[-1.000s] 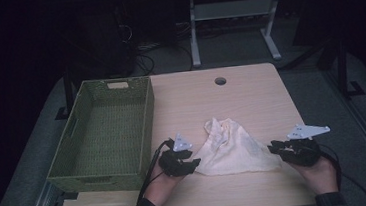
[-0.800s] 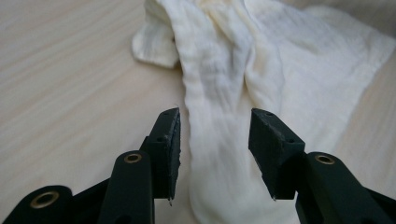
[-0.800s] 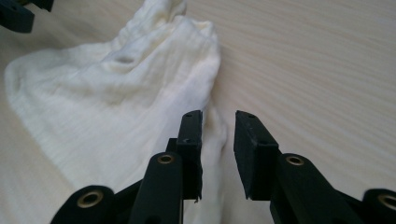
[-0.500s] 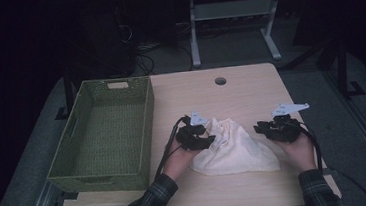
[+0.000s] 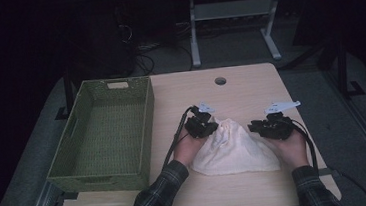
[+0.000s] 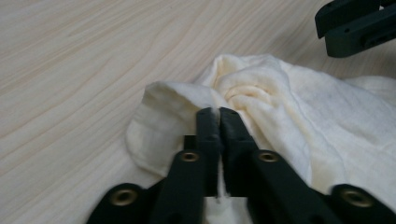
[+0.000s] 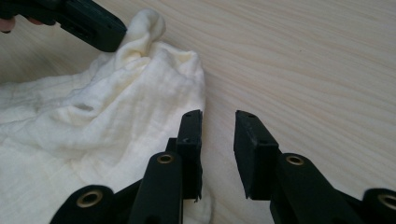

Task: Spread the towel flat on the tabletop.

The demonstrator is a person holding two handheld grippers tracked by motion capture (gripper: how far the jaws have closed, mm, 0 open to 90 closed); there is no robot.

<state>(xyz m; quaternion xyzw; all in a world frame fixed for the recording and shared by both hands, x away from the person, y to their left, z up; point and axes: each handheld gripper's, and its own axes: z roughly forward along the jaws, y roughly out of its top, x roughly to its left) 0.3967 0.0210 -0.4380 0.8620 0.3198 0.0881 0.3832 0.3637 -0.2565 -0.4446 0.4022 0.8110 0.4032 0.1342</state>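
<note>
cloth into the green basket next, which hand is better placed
Left, probably: the left tool has just closed on a fold of the cloth, nearer the basket. The right tool is open beside it.

Left gripper (image 6: 219,116): two black jaws rising from the bottom edge, having just been closing, now pressed together on a raised fold of cream cloth (image 6: 299,121), a thin sliver of fabric showing between them. Cloth: crumpled, soft-woven, bunched into a twisted knot just beyond the jaw tips, lying on a pale wood-grain tabletop (image 6: 84,60). Other gripper (image 6: 357,25): black, at upper right corner, above the cloth's far edge.
</note>
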